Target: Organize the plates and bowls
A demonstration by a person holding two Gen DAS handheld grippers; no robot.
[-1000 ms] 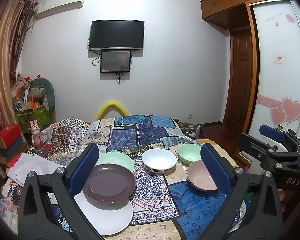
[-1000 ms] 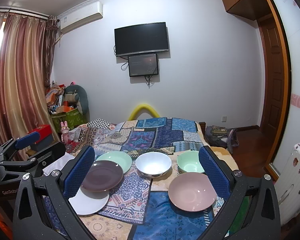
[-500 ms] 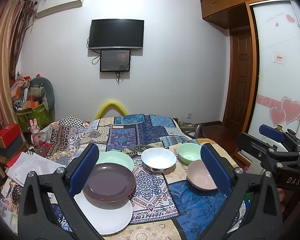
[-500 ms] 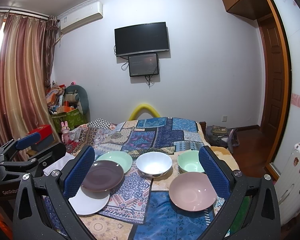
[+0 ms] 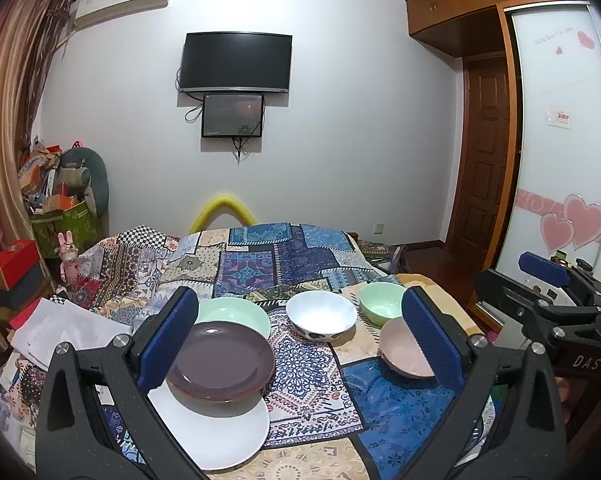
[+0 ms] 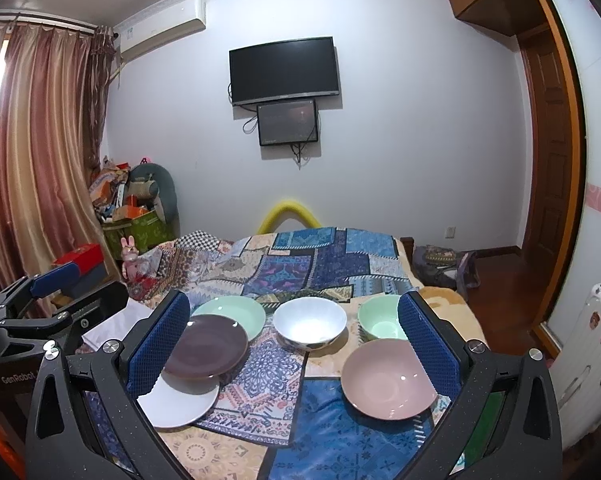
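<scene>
On the patchwork cloth lie a purple plate overlapping a white plate, a mint plate behind them, a white bowl, a mint bowl and a pink bowl. My left gripper hovers open above them, holding nothing. From the right wrist I see the same purple plate, white plate, mint plate, white bowl, mint bowl and pink bowl. My right gripper is open and empty too.
The cloth covers a bed that runs back toward the wall with a TV. Boxes and clutter pile up at the left by the curtain. A wooden door and wardrobe stand right.
Both views have shifted only slightly; the dishes lie as before and both grippers stay open.
</scene>
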